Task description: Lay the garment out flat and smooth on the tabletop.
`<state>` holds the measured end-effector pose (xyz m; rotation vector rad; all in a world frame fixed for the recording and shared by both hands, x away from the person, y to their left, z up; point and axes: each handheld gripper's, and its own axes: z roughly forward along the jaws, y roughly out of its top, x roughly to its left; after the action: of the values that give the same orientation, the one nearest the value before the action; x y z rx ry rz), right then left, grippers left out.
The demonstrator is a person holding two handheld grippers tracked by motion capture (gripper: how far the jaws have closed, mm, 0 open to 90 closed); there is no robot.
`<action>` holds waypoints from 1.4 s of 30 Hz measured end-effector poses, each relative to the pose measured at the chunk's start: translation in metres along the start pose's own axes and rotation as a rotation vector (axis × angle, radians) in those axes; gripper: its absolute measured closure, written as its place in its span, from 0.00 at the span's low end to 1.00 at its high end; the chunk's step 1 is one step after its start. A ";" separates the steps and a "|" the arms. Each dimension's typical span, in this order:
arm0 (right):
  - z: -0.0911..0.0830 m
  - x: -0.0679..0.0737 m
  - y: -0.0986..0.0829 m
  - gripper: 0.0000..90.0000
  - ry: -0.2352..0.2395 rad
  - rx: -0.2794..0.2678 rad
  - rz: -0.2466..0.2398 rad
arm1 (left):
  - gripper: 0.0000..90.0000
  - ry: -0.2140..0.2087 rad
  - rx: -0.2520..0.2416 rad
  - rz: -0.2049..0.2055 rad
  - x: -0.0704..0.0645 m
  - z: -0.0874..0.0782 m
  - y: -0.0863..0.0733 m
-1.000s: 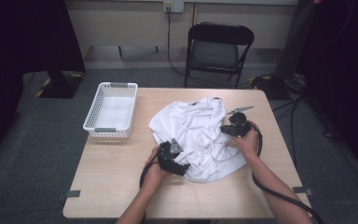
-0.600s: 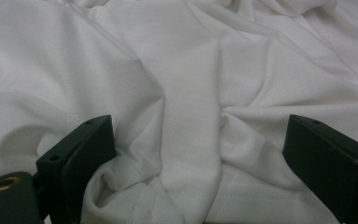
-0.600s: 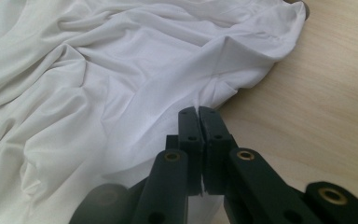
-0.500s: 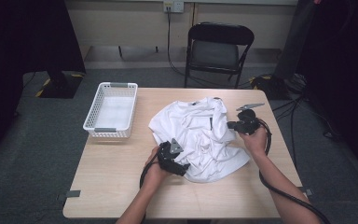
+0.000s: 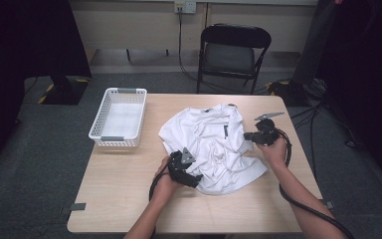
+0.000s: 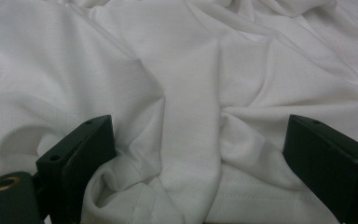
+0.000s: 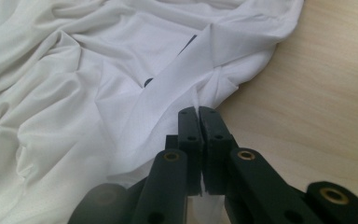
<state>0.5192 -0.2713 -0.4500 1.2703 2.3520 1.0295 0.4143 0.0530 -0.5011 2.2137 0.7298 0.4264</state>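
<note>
White shirt (image 5: 211, 144) crumpled at the surface (image 5: 114, 189) centre: the right gripper (image 5: 252, 135), at the shirt's 3 o'clock edge, has fingers clamped on a fabric fold, while the left gripper (image 6: 200, 163), at 7 o'clock, has fingers apart astride a hem ridge.

Claw (image 7: 199, 114) pinched on white shirt (image 7: 74, 93)

T-shirt (image 5: 211, 144) lay crumpled on the bench (image 5: 114, 184), right of centre. Basket (image 5: 119, 117) sat at the bench's left rear, well apart from the shirt. Left gripper (image 5: 195, 179) rested at the shirt's near-left edge; right gripper (image 5: 247, 135) at its right edge. Folding chair (image 5: 231, 55) stood behind the bench.
</note>
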 end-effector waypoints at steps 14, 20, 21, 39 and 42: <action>0.003 -0.002 0.009 0.96 -0.009 -0.005 0.008 | 0.10 0.000 0.000 0.000 0.000 0.000 0.000; 0.005 0.001 0.010 0.87 -0.012 -0.010 0.008 | 0.10 0.000 0.000 0.000 0.000 0.000 0.000; 0.006 0.001 0.010 0.85 -0.017 -0.009 0.003 | 0.10 0.000 0.000 0.000 0.000 0.000 0.000; 0.007 0.008 0.019 0.98 -0.018 0.022 -0.050 | 0.10 -0.001 0.000 -0.001 0.000 0.000 0.000; 0.005 0.008 0.020 0.98 -0.025 0.004 -0.041 | 0.10 -0.001 0.001 0.000 0.000 0.000 0.000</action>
<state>0.5294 -0.2556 -0.4385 1.2244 2.3521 0.9910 0.4144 0.0531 -0.5011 2.2141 0.7300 0.4250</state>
